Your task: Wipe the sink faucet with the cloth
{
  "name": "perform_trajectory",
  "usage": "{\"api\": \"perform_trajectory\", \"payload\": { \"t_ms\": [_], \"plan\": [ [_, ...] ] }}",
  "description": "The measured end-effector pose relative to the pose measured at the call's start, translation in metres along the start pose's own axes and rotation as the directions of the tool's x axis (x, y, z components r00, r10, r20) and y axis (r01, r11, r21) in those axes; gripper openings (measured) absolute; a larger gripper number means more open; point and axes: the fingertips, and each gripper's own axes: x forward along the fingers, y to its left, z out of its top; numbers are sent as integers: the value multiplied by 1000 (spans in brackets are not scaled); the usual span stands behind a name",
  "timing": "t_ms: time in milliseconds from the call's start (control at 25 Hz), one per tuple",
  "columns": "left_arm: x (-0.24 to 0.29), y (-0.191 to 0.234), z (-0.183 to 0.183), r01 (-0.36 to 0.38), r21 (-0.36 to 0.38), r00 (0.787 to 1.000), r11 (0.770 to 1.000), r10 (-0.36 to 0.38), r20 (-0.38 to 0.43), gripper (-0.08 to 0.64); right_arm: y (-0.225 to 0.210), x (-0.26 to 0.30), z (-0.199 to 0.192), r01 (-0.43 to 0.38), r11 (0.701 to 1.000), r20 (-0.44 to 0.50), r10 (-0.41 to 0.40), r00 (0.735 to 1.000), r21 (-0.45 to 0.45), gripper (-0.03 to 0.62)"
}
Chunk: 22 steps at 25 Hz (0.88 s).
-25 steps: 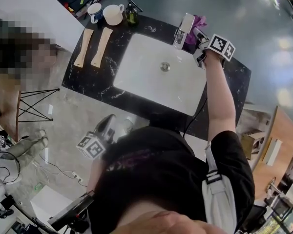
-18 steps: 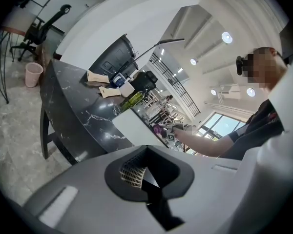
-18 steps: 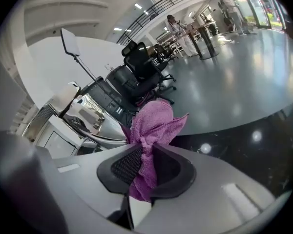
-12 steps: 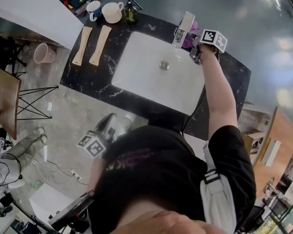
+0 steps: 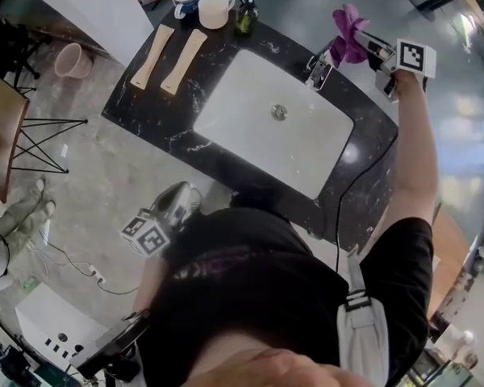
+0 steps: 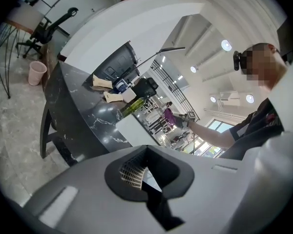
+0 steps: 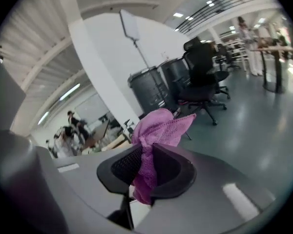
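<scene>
In the head view my right gripper [image 5: 369, 48] is raised above the back right of the counter, shut on a purple cloth [image 5: 347, 35] that bunches out past its tips. The chrome faucet [image 5: 318, 69] stands just below and left of the cloth, apart from it, at the back rim of the white sink [image 5: 242, 103]. The right gripper view shows the cloth [image 7: 158, 128] pinched between the pads of the right gripper [image 7: 147, 155]. My left gripper [image 5: 174, 205] hangs low in front of the counter, jaws together and empty; its own view [image 6: 146, 156] looks along the counter.
On the black marble counter [image 5: 157, 111], left of the sink, lie two wooden boards [image 5: 153, 45], with two cups [image 5: 215, 10] and a green bottle [image 5: 244, 18] behind them. A pink bin [image 5: 67, 59] stands on the floor at left. Office chairs [image 7: 205, 77] and dark bins stand beyond.
My right gripper has lifted the purple cloth up off the faucet's side and rolled; the cloth now hangs in the air above the faucet. The left gripper stayed low.
</scene>
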Motion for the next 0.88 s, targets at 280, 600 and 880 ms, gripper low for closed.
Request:
{"api": "perform_trajectory", "payload": {
  "t_ms": [280, 600, 880],
  "plan": [
    [-8, 10, -7, -40, -63, 997, 997, 44, 56, -8, 11, 91, -50, -232, 747, -736, -461, 495, -624, 78],
    [-36, 31, -16, -157, -133, 979, 979, 172, 107, -7, -53, 135, -147, -363, 749, -775, -624, -103, -555, 78],
    [-32, 33, -18, -156, -123, 983, 980, 166, 76, -7, -55, 141, -156, -377, 762, -802, -592, -80, -526, 77]
  ]
}}
